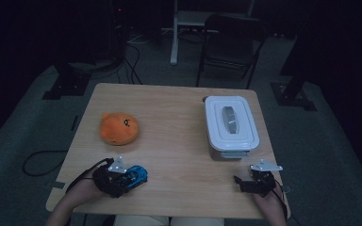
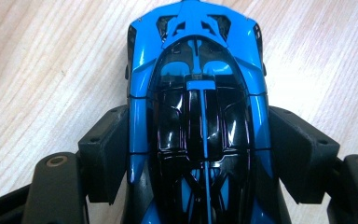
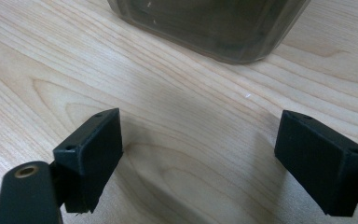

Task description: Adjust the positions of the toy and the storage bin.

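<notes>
A blue and black toy car [image 1: 139,173] rests on the wooden table [image 1: 174,122] near its front left corner. My left gripper [image 1: 131,179] is shut on it; in the left gripper view both pads [image 2: 103,154] press the flanks of the car [image 2: 196,56], whose nose points away from the camera. My right gripper [image 1: 242,183] sits low over the front right of the table, open, with bare wood between its jaws [image 3: 205,158]. Just beyond it stands a white lidded container [image 1: 229,125], whose lower corner [image 3: 209,23] appears in the right gripper view.
An orange plush toy [image 1: 118,128] lies on the left half of the table, beyond the car. A folding chair [image 1: 231,42] and stand legs are on the dark floor behind the table. Bare wood lies between the plush and the container.
</notes>
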Tool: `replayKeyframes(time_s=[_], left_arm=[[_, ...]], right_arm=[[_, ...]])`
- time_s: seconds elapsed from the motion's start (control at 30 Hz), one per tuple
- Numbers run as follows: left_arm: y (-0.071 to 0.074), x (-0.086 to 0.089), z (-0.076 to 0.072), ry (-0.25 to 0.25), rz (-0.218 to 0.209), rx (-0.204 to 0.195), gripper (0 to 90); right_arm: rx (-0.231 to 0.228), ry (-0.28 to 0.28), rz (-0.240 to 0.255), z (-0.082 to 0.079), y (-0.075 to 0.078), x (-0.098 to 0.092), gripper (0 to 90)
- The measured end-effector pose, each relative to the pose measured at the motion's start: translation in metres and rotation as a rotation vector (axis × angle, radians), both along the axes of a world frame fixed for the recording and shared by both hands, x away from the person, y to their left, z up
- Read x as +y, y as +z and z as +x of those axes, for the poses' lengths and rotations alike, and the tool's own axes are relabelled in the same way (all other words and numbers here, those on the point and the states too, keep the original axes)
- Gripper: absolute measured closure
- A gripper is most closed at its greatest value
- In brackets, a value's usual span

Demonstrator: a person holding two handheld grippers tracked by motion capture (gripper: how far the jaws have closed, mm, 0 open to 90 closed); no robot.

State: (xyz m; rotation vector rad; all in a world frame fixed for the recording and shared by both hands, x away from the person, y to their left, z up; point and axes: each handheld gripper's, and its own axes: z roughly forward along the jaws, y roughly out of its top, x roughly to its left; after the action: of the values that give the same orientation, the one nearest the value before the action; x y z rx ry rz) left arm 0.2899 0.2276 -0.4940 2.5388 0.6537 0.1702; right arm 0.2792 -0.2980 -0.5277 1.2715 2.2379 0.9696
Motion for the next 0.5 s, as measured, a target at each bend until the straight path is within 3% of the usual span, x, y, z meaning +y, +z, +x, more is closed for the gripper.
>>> replayKeyframes(time_s=[0.13,0.33,0.5], left_arm=[[-0.004,0.004,0.001,0.001,-0.032,-0.004,27.9],[-0.005,0.002,0.000,0.027,-0.025,-0.008,26.0],[0.007,0.005,-0.001,0.057,-0.084,-0.014,25.1]], right_arm=[[-0.001,0.000,0.000,0.000,0.000,0.000,14.7],[-0.001,0.000,0.000,0.000,0.000,0.000,14.6],[-0.001,0.000,0.000,0.000,0.000,0.000,14.6]])
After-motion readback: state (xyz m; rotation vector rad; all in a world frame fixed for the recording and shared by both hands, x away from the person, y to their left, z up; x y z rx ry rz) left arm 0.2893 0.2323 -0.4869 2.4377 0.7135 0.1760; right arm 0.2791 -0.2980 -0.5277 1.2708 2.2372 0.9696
